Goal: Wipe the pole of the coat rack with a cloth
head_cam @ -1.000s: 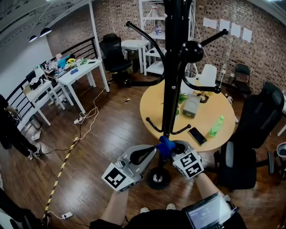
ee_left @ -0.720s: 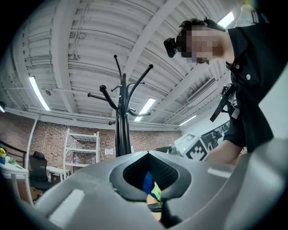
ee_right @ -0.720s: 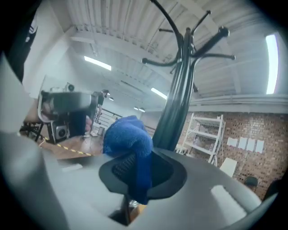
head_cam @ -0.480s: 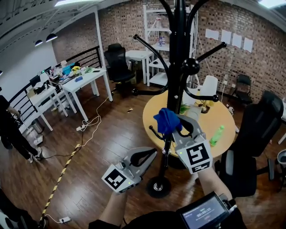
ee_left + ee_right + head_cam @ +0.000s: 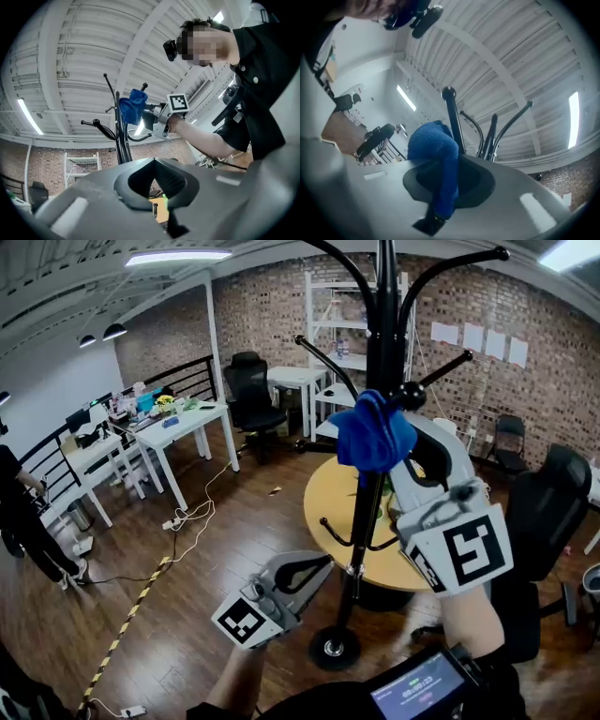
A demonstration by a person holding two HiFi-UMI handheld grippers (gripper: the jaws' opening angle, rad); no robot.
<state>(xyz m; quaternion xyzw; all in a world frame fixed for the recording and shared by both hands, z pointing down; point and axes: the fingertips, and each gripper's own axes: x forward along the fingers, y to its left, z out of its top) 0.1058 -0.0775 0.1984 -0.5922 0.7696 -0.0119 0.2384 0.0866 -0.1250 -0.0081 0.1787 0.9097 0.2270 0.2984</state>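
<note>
The black coat rack pole [image 5: 361, 521] rises from a round base [image 5: 333, 648] on the wood floor. A blue cloth [image 5: 373, 432] is bunched against the pole's upper part, just below the curved hooks. My right gripper [image 5: 392, 448] is shut on the cloth and raised high. In the right gripper view the cloth [image 5: 433, 145] runs through the jaws and bulges over the tips beside the pole [image 5: 453, 122]. My left gripper [image 5: 322, 565] hangs low, left of the pole, shut and holding nothing. The left gripper view looks up at the pole [image 5: 123, 145] and cloth [image 5: 131, 105].
A round yellow table [image 5: 323, 498] stands just behind the pole. A black office chair [image 5: 553, 512] is at the right. White desks [image 5: 187, 418] and a standing person [image 5: 19, 512] are at the left. Cables and striped tape [image 5: 122, 634] lie on the floor.
My right gripper has carried the cloth up along the pole, from near the base to just under the upper hooks. The left gripper stayed low.
</note>
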